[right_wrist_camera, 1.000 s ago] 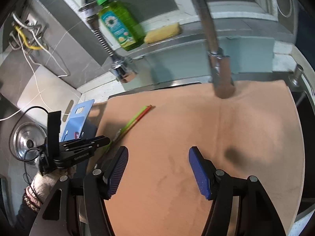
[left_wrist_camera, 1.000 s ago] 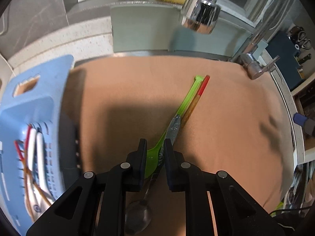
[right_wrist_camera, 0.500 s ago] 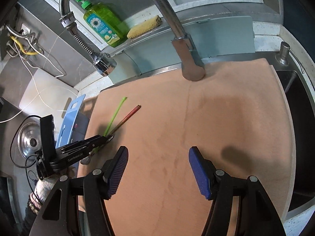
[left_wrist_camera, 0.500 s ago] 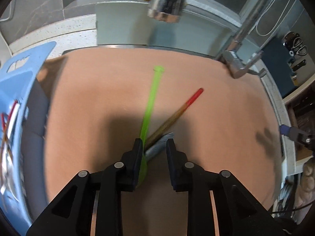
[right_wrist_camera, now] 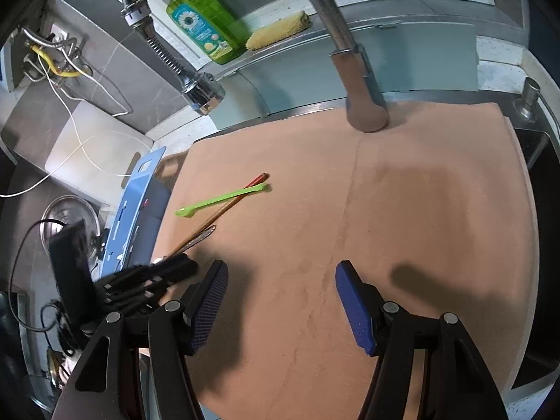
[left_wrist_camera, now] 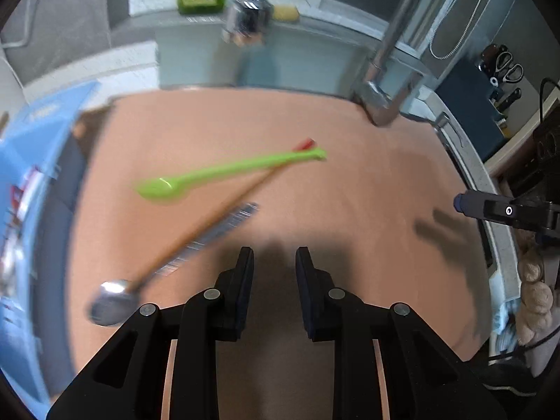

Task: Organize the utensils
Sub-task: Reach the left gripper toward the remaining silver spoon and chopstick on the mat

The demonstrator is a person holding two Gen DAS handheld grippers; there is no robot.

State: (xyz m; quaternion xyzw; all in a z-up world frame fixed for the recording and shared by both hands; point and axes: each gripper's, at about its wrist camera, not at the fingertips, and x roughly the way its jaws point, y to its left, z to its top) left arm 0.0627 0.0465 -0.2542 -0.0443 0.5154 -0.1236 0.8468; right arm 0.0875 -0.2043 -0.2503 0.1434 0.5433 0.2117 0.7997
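Utensils on the tan worktop [left_wrist_camera: 367, 210]: green plastic spoon [left_wrist_camera: 224, 171], light and stiff; metal spoon [left_wrist_camera: 112, 301], slippery; chopstick [left_wrist_camera: 217, 213], thin. Take each at mid-handle. All lie ahead-left of the left tongs [left_wrist_camera: 274, 262], narrowly open, empty. Right tongs [right_wrist_camera: 280, 276] are half-open, empty, well apart.

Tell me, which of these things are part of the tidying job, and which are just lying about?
Part of the job:
- green plastic spoon
- red-tipped chopstick
- metal spoon
- blue utensil basket
- left tongs, open and empty
- right tongs, open and empty

Just lying about:
- dish soap bottle
- yellow sponge
- faucet
- pot lid
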